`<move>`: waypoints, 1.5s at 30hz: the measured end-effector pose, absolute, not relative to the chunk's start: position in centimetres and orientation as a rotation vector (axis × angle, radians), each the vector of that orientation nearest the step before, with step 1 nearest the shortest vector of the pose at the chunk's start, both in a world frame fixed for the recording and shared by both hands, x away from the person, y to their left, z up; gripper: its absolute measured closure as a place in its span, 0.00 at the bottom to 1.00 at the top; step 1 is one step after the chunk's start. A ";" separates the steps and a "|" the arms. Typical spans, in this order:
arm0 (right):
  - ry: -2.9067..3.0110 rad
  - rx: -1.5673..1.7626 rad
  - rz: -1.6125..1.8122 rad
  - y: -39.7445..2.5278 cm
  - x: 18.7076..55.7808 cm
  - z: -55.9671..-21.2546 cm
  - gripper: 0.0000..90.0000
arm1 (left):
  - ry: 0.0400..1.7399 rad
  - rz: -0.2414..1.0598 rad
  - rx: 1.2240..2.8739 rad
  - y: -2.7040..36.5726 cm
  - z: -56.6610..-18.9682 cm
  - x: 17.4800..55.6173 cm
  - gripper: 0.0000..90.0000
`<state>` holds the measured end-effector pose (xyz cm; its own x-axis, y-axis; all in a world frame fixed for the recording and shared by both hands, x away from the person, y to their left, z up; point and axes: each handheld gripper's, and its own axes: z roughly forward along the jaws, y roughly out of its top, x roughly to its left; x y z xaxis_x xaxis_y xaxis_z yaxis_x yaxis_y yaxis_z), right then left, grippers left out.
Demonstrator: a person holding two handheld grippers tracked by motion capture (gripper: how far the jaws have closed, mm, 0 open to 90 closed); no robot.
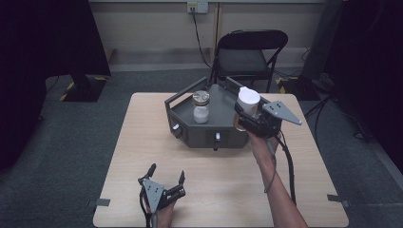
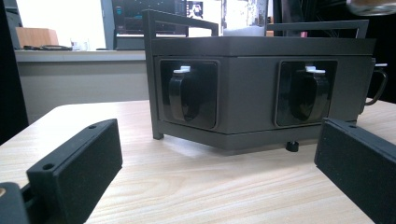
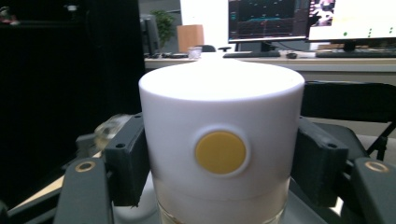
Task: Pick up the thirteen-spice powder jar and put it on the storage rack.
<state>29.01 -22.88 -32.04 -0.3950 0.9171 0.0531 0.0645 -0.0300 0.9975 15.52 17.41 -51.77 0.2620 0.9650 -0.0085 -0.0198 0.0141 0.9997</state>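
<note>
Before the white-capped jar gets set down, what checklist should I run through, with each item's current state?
1. Right gripper has the white-capped jar between both jaws: ok.
2. Jar upright, cap on top: ok.
3. Jar above the dark tray, near its right edge: ok.
4. Bare tray floor beside the glass jar already standing in it: ok.
5. Left gripper open, low at the table's near edge, away from the tray: ok.
6. Jar bottom clear of the tray rim: cannot tell.
</note>
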 end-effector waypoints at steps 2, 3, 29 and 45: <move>1.514 1.062 1.498 -22.3 29.5 -31.8 0.33 | 1.002 1.014 1.299 17.4 -51.8 15.5 0.00; 1.510 1.063 1.490 -21.9 29.7 -31.7 0.33 | 1.003 1.014 1.299 17.4 -51.8 15.5 0.00; 1.500 1.143 1.340 -18.1 34.4 -33.9 0.33 | 1.002 1.014 1.300 17.4 -51.8 15.5 0.00; 1.486 1.163 1.343 -18.1 34.6 -35.3 0.33 | 1.001 1.015 1.301 17.4 -51.8 15.5 0.00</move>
